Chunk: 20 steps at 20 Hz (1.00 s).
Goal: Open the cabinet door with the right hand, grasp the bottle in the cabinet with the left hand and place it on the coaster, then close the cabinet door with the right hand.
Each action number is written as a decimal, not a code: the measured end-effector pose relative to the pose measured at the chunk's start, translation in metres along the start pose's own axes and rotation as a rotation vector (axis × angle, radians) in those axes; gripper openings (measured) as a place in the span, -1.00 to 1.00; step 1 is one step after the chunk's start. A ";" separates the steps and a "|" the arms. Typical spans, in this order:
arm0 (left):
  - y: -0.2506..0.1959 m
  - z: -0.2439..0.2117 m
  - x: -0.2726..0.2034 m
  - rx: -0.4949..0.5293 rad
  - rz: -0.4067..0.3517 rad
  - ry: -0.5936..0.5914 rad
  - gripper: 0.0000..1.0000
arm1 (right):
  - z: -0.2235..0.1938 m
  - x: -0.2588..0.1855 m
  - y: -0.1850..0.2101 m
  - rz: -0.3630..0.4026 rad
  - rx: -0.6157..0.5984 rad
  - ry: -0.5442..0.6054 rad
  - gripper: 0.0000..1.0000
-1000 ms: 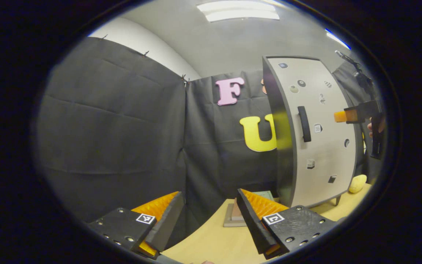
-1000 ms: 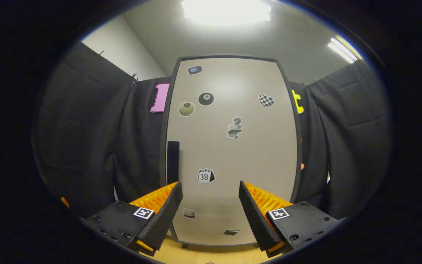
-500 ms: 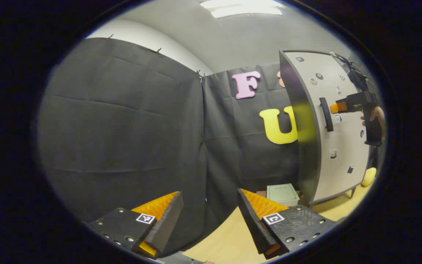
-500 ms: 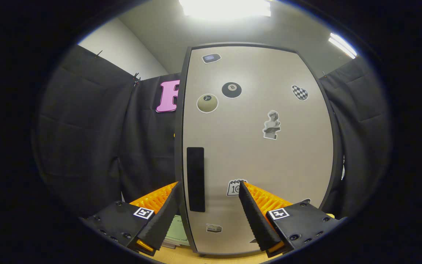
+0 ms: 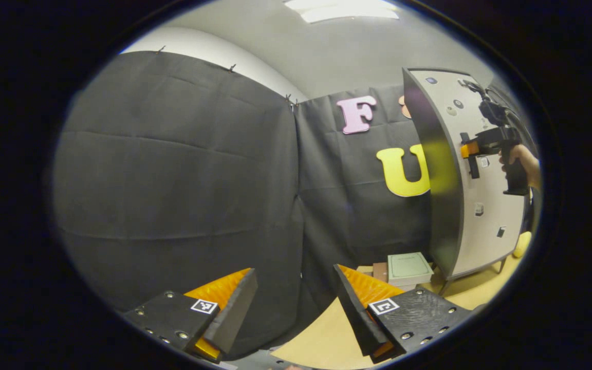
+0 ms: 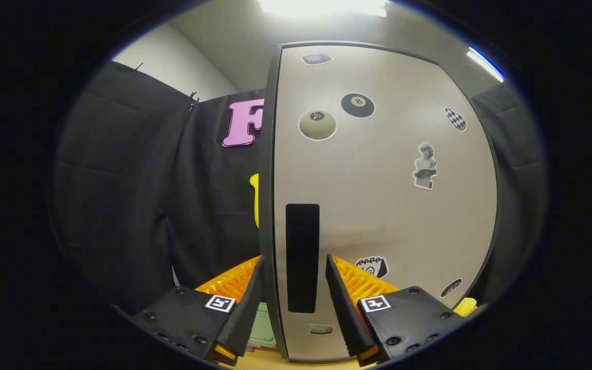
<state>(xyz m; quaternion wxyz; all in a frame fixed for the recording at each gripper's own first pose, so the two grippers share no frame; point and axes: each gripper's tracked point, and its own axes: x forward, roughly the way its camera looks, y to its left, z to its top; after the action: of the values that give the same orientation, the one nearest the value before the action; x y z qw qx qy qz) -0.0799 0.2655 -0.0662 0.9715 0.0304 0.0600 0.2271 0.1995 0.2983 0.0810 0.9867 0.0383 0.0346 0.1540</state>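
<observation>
The right gripper (image 6: 293, 303) has its fingers set narrow on either side of the handle (image 6: 302, 257), the black vertical bar at the left edge of the door (image 6: 378, 205); whether the pads already press on it I cannot tell, since a thin gap seems to remain on each side. To open well, I judge it should finish closing on the handle's lower half, then pull along the arc of the hinge, which likely sits on the far side from the handle, rather than straight back, so the bar does not slip out. The left gripper (image 5: 293, 308) hangs wide and empty, well left of the door, over the table (image 5: 321, 344). In its view the right gripper (image 5: 468, 149) meets the handle (image 5: 473, 159), with books (image 5: 409, 267) lying just left of the door's foot. The bottle is behind the closed door, hidden. Compared with a second ago, the right gripper has come in from well short of the door, shifted toward the handle and narrowed, and the left view has swung further left.
</observation>
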 end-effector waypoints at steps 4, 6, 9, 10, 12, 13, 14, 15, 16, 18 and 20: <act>0.000 -0.002 -0.002 -0.015 0.007 0.001 0.75 | -0.017 0.011 -0.003 -0.040 -0.028 0.082 0.34; -0.001 -0.002 -0.003 -0.022 0.007 0.001 0.75 | -0.020 0.013 -0.010 -0.086 -0.032 0.100 -0.04; -0.002 -0.002 -0.003 -0.032 -0.003 -0.001 0.75 | -0.020 0.008 -0.010 -0.070 -0.008 0.119 -0.51; -0.003 -0.002 -0.004 -0.033 -0.008 -0.002 0.75 | -0.021 0.008 -0.008 -0.055 -0.008 0.126 -0.67; -0.005 -0.001 -0.003 -0.037 -0.024 -0.009 0.75 | -0.020 0.002 -0.009 -0.013 0.002 0.144 -0.67; -0.006 0.000 -0.003 -0.042 -0.037 -0.013 0.81 | -0.020 -0.002 -0.008 0.008 0.014 0.151 -0.74; -0.007 0.002 -0.005 -0.045 -0.051 -0.018 0.75 | -0.020 -0.007 -0.008 0.030 0.020 0.166 -0.67; -0.009 0.005 -0.007 -0.047 -0.066 -0.023 0.75 | -0.017 -0.015 -0.007 0.047 0.036 0.155 -0.66; -0.010 0.008 -0.010 -0.047 -0.080 -0.029 0.75 | -0.018 -0.020 -0.007 0.069 0.039 0.165 -0.67; -0.015 0.015 -0.014 -0.051 -0.124 -0.043 0.75 | -0.016 -0.035 -0.005 0.111 0.054 0.167 -0.67; -0.023 0.017 -0.017 -0.046 -0.166 -0.048 0.75 | -0.016 -0.041 -0.009 0.153 0.061 0.170 -0.67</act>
<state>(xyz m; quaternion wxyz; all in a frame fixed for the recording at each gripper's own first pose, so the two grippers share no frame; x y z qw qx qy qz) -0.0827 0.2367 -0.0494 0.9886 0.0084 0.0338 0.1464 0.1616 0.2779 0.0665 0.9639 0.0579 0.1196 0.2306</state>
